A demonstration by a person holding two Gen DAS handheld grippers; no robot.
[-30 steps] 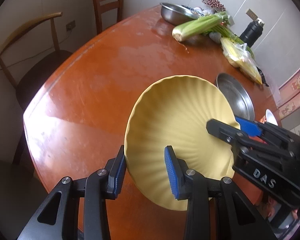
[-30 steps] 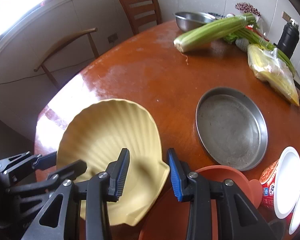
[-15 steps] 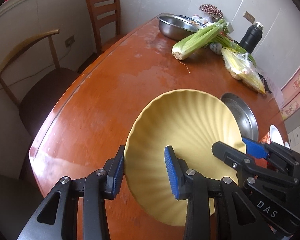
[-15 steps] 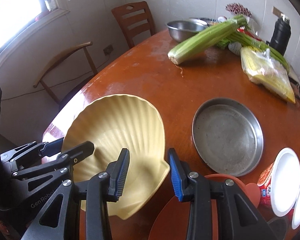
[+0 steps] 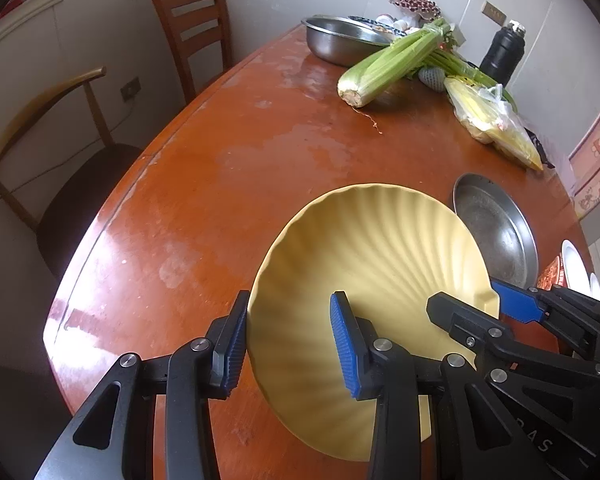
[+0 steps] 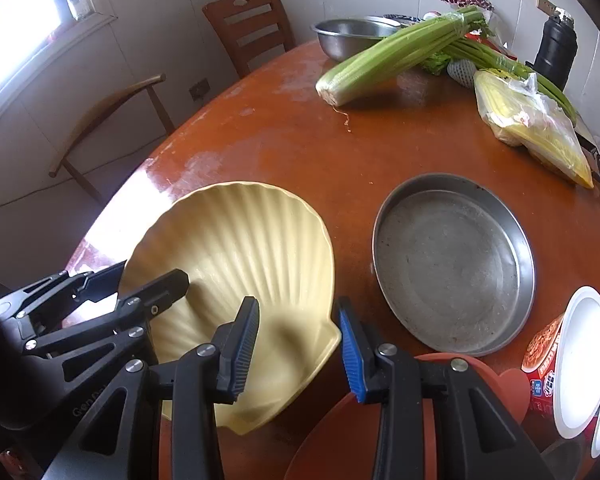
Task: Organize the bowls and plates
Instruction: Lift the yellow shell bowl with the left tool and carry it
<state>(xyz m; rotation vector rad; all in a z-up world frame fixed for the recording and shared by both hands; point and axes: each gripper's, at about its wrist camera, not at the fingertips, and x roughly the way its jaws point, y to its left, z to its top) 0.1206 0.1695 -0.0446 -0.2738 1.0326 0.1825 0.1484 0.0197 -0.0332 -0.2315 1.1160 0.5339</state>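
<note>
Both tools grip the yellow shell plate (image 5: 380, 256) at its rim. The left tool (image 5: 288, 340) has its jaws closed on the plate's left edge, one pad outside and one inside the bowl of the plate. The right tool (image 6: 298, 344) is clamped as tight as it goes on the hinge-end rim, low in the right wrist view; in the left wrist view it shows at lower right, biting the same edge.

Compared with a second ago, the plate sits a little lower and further right in the left wrist view, and more of the chairs and the steel bowl (image 5: 340, 40) at top centre has come into sight. In the right wrist view the plate has slid toward the centre of the frame, nearer the steel pan (image 6: 454, 264) at right, and more of the red plate (image 6: 364, 432) shows beneath its lower edge. The plate is tilted and appears lifted off the surface (image 5: 228, 168), not resting flat.

This reads as a two-handed carry across the surface toward the red plate or the pan, probably to stack it. The grips look unchanged through the shift, so the hold seems secure. Celery (image 6: 388, 60) and a bagged item (image 6: 536, 132) lie well apart at upper right, clear of the route.
</note>
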